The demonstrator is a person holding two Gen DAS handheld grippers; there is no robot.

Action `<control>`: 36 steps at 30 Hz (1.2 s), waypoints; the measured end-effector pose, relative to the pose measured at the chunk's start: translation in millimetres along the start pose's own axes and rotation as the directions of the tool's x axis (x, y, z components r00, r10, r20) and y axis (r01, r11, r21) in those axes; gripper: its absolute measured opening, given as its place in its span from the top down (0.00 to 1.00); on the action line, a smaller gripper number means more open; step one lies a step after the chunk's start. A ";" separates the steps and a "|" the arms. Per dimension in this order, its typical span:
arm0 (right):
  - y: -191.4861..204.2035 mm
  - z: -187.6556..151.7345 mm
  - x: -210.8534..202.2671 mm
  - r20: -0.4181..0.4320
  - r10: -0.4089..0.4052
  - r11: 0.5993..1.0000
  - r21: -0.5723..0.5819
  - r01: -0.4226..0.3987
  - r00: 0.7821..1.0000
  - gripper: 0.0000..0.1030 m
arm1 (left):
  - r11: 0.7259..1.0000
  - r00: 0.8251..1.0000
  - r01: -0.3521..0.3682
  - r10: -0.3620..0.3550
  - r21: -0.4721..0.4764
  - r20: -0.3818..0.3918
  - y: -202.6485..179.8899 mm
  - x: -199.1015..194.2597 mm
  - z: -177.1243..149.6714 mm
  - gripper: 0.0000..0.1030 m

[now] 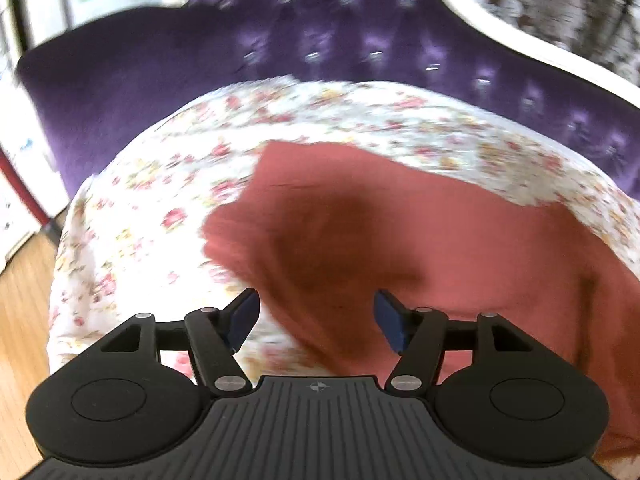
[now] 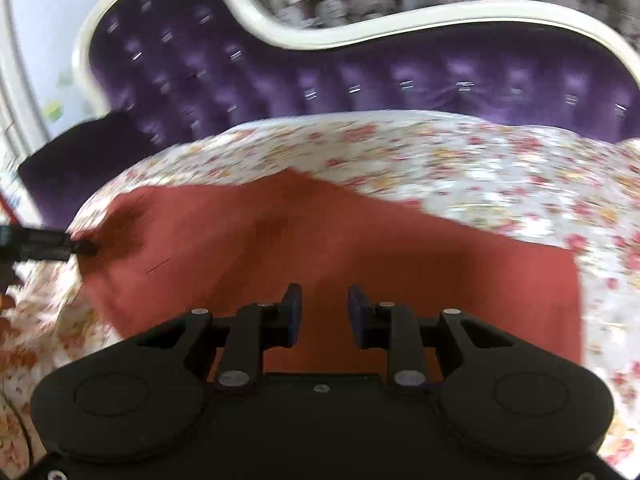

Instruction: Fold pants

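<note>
The rust-red pants (image 1: 400, 240) lie on a floral sheet (image 1: 140, 220) over a sofa seat. In the left wrist view my left gripper (image 1: 316, 320) is open and empty, above the pants' left edge. In the right wrist view the pants (image 2: 360, 240) spread across the middle, and my right gripper (image 2: 325, 310) is open and empty above their near part. The left gripper's tip (image 2: 82, 247) shows at the far left of that view, at the pants' left end. Both views are blurred.
A purple tufted sofa back (image 2: 360, 76) with a white curved frame (image 2: 304, 36) rises behind the floral sheet (image 2: 480, 160). A purple cushion (image 1: 120, 72) sits at the left. Wooden floor (image 1: 20, 320) lies to the left.
</note>
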State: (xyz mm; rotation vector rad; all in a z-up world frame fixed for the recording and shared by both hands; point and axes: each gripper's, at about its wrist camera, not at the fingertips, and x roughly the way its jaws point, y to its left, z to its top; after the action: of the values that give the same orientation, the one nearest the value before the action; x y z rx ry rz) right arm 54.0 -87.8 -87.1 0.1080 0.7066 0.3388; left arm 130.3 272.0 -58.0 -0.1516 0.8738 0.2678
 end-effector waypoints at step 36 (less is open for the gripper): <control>26.9 -16.2 27.9 -0.060 0.058 0.998 -0.007 -0.059 0.996 0.62 | 0.985 0.937 0.005 -0.065 0.171 0.344 -56.0 -92.5 60.2 0.79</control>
State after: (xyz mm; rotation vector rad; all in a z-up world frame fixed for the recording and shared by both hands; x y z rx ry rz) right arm 56.0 -53.2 -111.0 0.1106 0.7625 0.4027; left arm 134.4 217.3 52.9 0.0385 0.5362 0.1789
